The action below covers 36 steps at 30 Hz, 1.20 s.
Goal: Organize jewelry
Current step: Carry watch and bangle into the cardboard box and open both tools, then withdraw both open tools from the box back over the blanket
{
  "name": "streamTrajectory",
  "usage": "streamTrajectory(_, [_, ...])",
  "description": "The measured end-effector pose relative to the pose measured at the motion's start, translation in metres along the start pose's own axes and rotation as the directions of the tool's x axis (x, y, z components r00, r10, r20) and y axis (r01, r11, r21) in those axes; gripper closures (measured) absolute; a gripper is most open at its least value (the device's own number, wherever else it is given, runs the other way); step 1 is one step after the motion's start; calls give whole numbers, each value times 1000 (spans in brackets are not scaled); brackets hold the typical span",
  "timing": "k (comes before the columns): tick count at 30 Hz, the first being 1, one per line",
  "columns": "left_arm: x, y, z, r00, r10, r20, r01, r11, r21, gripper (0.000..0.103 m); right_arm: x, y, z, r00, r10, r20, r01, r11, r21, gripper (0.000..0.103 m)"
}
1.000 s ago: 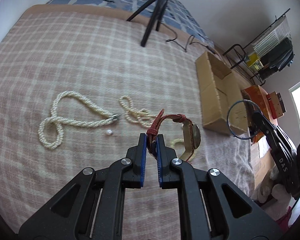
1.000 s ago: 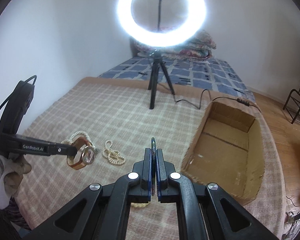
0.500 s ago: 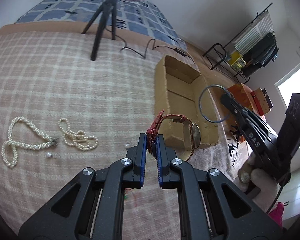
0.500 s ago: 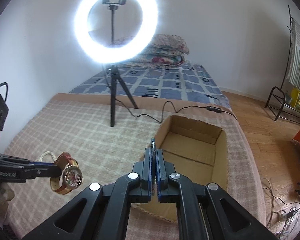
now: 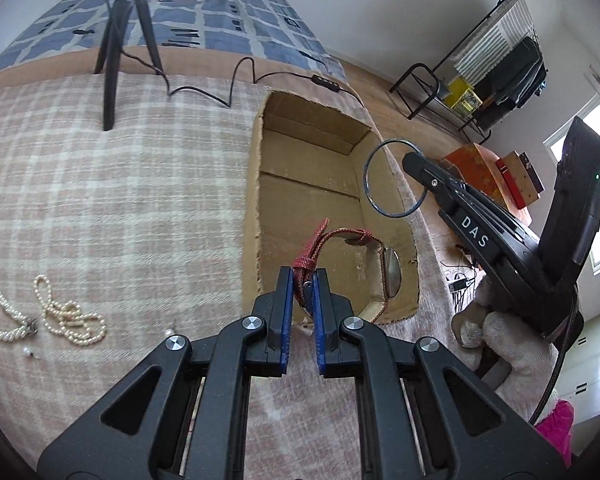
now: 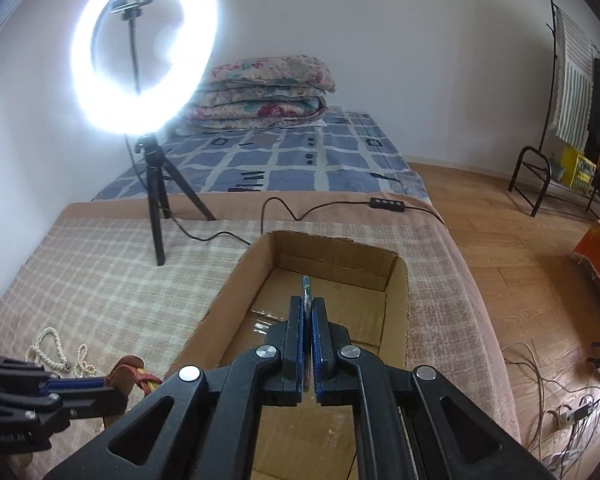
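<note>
The left gripper (image 5: 301, 280) is clamped on the red strap of a watch (image 5: 374, 264), and the watch now hangs over the near end of the open box (image 5: 256, 184). One second ago it was above the checked cloth, close to the pearls; half a second ago it was just at the box edge. So the left hand has carried the watch across and over the opening.

The right gripper (image 6: 307, 312) holds a thin blue bangle (image 5: 392, 178) between its closed fingers. In the right wrist view the bangle (image 6: 306, 286) is seen edge-on, above the box floor. A second ago the box was to the right of this gripper; now the gripper is over the middle of the box (image 6: 236, 276). Both pieces have therefore arrived above the container together.

On the cloth (image 5: 100, 200) two pearl strands (image 5: 70, 314) and one small loose pearl (image 5: 29, 353) lie well apart from the box, at the left.

Judging from this, the carrying step is nearly finished and the next move is probably to open the fingers and let the watch and the bangle fall inside. The watch hangs near the box's front wall, so it may catch on the rim if it is released too early. The pearls are still to be collected afterwards.
</note>
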<state>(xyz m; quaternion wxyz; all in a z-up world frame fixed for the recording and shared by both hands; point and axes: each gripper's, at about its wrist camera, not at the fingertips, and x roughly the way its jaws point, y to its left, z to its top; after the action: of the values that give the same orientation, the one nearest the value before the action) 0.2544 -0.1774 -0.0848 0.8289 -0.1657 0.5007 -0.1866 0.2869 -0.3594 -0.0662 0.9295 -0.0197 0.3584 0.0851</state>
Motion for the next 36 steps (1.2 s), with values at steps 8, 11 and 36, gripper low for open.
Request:
streamTrajectory(8, [18,-14,2,1000,13,-7,-13,1000,18,96,13,-17,1,1000,-7,-13,7,999,38,102])
streamTrajectory(11, [22,-16,0,1000,23,-10,-23,1000,21,96,17,-19,1,1000,-1,-17,2,999,48,102])
streamTrajectory(36, [-9,-39,-12,994,84,62,-91,989,112,34,-13,-11,13,984,-162,68,158,985,68,0])
